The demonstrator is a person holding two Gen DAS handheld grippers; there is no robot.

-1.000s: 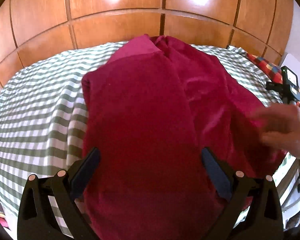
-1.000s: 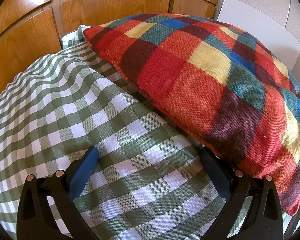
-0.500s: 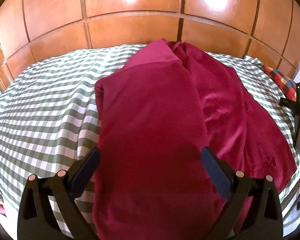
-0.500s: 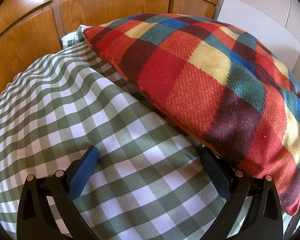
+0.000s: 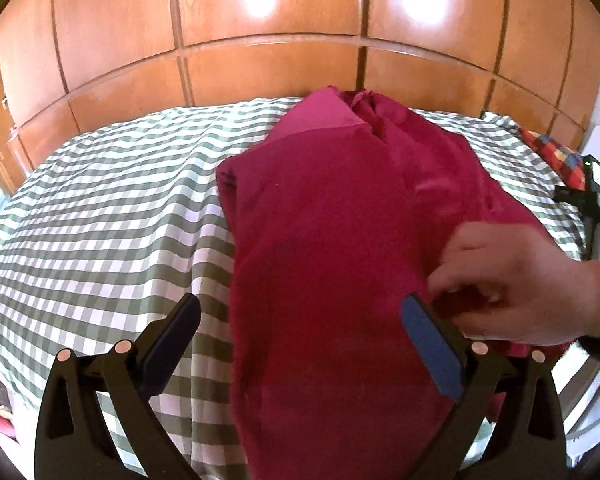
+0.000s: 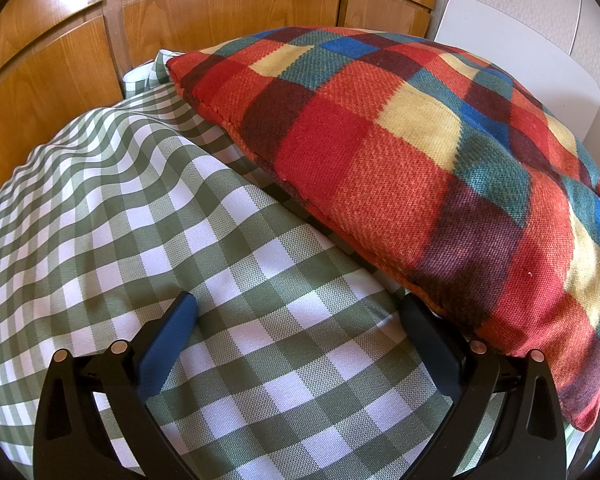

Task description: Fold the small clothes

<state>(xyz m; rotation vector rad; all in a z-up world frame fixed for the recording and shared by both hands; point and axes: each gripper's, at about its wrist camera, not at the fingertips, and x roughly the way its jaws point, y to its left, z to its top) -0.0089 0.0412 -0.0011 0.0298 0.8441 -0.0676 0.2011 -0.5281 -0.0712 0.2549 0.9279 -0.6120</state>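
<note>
A dark red garment (image 5: pixel 332 248) lies lengthwise on the green-and-white checked bedcover (image 5: pixel 100 220), partly folded, with a lighter pink flap at its far end. My left gripper (image 5: pixel 300 332) is open and empty just above the garment's near part. A bare hand (image 5: pixel 516 280) pinches the garment's right edge next to the right finger (image 5: pixel 432 344). My right gripper (image 6: pixel 300 336) is open and empty, resting on the bedcover (image 6: pixel 140 220) away from the garment. It also shows at the right edge of the left wrist view (image 5: pixel 596 196).
A plaid red, yellow and blue pillow (image 6: pixel 420 160) lies right against the right gripper. Wooden wardrobe panels (image 5: pixel 260 40) stand behind the bed. A white chair back (image 6: pixel 520 60) is behind the pillow. The bed edge drops off at the near right (image 5: pixel 580 400).
The left gripper has shifted left and back, so the garment sits more to the right. The bare hand, gone half a second ago, has returned and pinches the garment's right edge. The right gripper has not moved.
</note>
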